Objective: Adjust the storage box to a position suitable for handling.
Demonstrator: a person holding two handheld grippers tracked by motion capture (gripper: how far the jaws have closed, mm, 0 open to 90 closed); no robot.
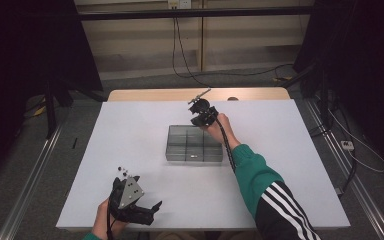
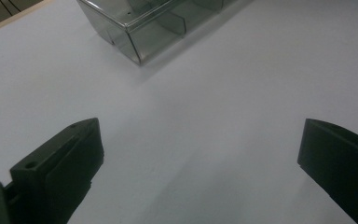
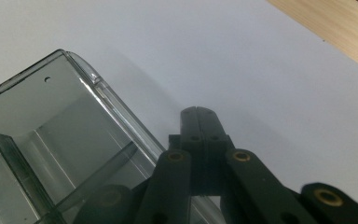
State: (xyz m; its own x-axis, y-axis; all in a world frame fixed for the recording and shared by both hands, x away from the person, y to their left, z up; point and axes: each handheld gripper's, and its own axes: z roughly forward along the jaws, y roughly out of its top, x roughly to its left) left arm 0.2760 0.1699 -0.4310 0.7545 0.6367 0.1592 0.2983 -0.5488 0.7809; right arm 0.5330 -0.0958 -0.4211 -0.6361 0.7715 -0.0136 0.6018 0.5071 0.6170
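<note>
A clear plastic divided box (image 1: 194,144) stands in the middle of the white table (image 1: 130,135). My right gripper (image 1: 196,107) hovers over the box's far right corner, jaws pressed together with nothing between them. In the right gripper view the shut gripper (image 3: 199,112) lies just outside the box's rounded corner (image 3: 81,70). My left gripper (image 1: 155,209) rests near the table's front left edge, held in a hand. In the left gripper view its fingers (image 2: 70,154) stand wide apart over bare table, with the box (image 2: 140,28) farther off.
A small dark item (image 1: 193,157) lies in a front compartment of the box. A wooden strip (image 1: 195,94) runs along the table's far edge. Cables (image 1: 180,55) trail on the floor beyond, and dark stands flank both sides.
</note>
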